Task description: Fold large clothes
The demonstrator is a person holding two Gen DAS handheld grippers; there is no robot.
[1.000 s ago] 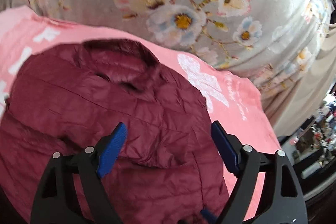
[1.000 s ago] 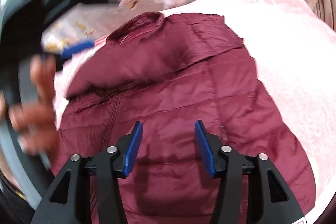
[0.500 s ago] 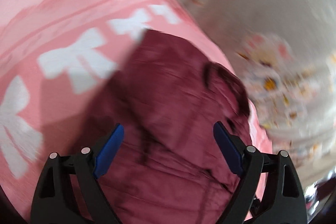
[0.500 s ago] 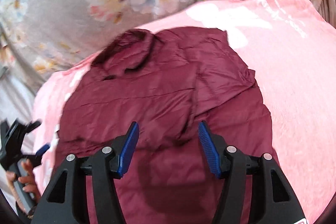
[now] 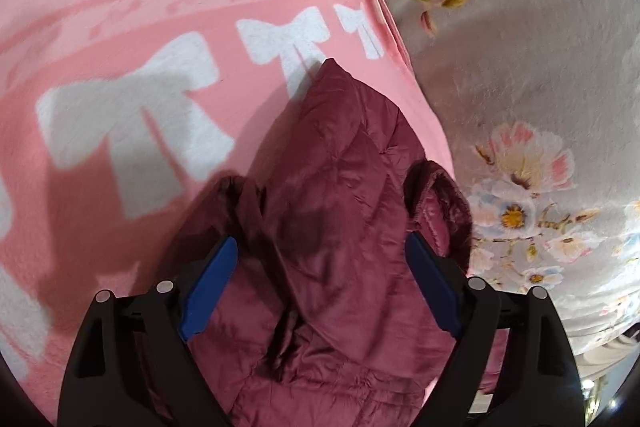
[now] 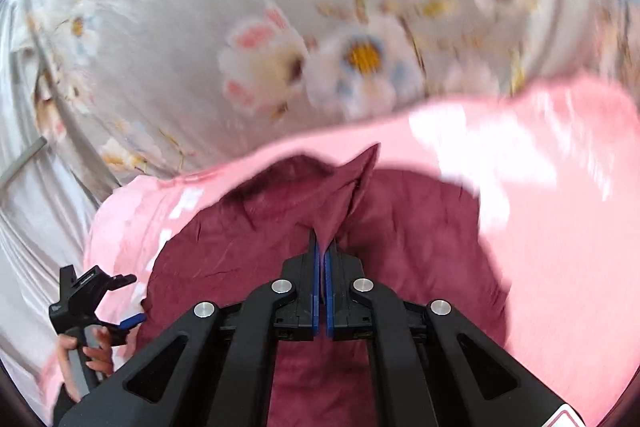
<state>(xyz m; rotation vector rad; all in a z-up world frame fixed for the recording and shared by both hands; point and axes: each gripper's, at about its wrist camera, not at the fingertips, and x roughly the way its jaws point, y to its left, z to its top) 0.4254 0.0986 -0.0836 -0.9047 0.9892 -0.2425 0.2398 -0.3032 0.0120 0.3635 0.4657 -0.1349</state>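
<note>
A maroon puffer jacket (image 5: 340, 227) lies on a pink blanket (image 5: 160, 27) with white bows. My left gripper (image 5: 320, 279) is open just above the jacket's upper part, its blue pads either side of a folded ridge, the collar (image 5: 440, 195) by the right pad. My right gripper (image 6: 322, 267) is shut on a pinched fold of the jacket (image 6: 400, 227) and lifts it into a peak. The left gripper also shows at the lower left of the right wrist view (image 6: 120, 315), held in a hand.
A grey floral bedcover (image 5: 540, 67) lies beyond the pink blanket's edge, and it fills the top of the right wrist view (image 6: 280, 27). The pink blanket (image 6: 560, 227) spreads to the right of the jacket.
My right gripper has closed on a fold of the jacket and raised it. My left gripper has swung left to the jacket's collar end and stayed open.
</note>
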